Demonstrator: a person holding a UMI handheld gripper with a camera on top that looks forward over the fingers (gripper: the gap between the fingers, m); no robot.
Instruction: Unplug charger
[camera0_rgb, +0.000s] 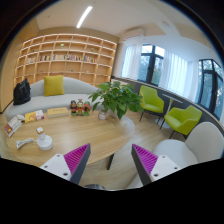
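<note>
Magenta pads (76, 157) face each other across a wide gap; the gripper (110, 160) is open, holding nothing, above the wooden table (80, 135). No charger shows; a potted plant (116, 98) stands beyond the fingers.

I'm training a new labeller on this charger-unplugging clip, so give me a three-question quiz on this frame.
1. True or false: the claw is shut on a charger.
2. What stands on the round wooden table beyond the claw's fingers?
A. a potted plant
B. a desk lamp
C. a laptop
3. Fill in: the two armchairs near the windows are ____ in colour.

Key
1. False: the fingers stand apart with nothing between them, and no charger can be seen.
2. A: the potted plant.
3. Green; the second armchair matches.
</note>
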